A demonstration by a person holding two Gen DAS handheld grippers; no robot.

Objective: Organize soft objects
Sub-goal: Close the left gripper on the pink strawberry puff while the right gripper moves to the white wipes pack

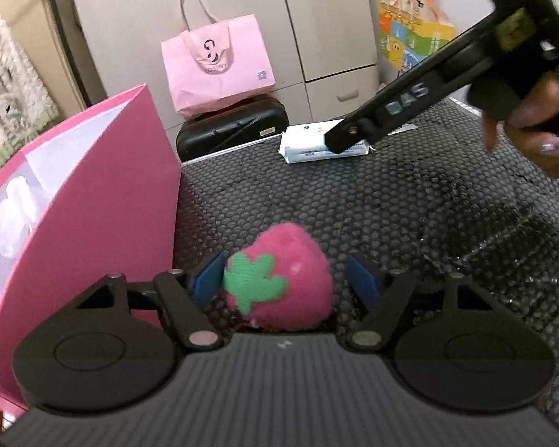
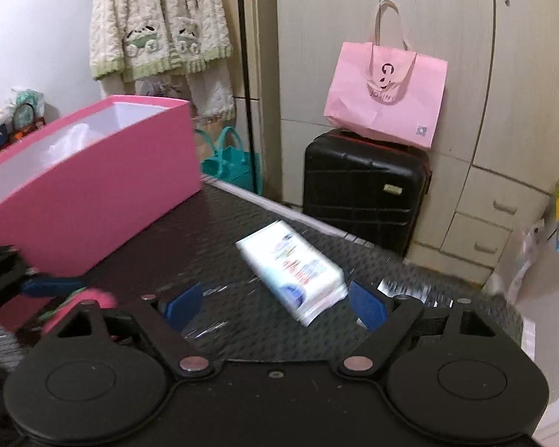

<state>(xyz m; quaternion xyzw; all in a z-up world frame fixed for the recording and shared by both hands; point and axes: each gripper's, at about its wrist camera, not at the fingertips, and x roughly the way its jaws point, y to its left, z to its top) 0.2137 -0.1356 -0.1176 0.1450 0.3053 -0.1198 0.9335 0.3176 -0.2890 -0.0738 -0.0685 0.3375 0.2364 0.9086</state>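
Note:
A pink strawberry plush [image 1: 290, 279] with a green leaf patch lies on the black dotted mat, between the blue pads of my left gripper [image 1: 285, 281]. The left pad touches its leaf side and the right pad stands a little clear of it. A white pack of wipes [image 2: 294, 268] lies flat ahead of my right gripper [image 2: 275, 305], whose pads are wide apart with nothing pressed; the pack's near end sits by the right pad. A tall pink box [image 1: 104, 186] with a white soft thing [image 1: 11, 216] inside stands left of the plush.
The black mat [image 1: 354, 205] ends at a far edge. Beyond it a black suitcase [image 2: 365, 186] carries a pink tote bag [image 2: 387, 100] against beige cupboards. A cream knit garment [image 2: 160, 18] hangs at the back left, above a teal bag [image 2: 231, 164]. A person's hand [image 1: 521, 123] holds the right gripper.

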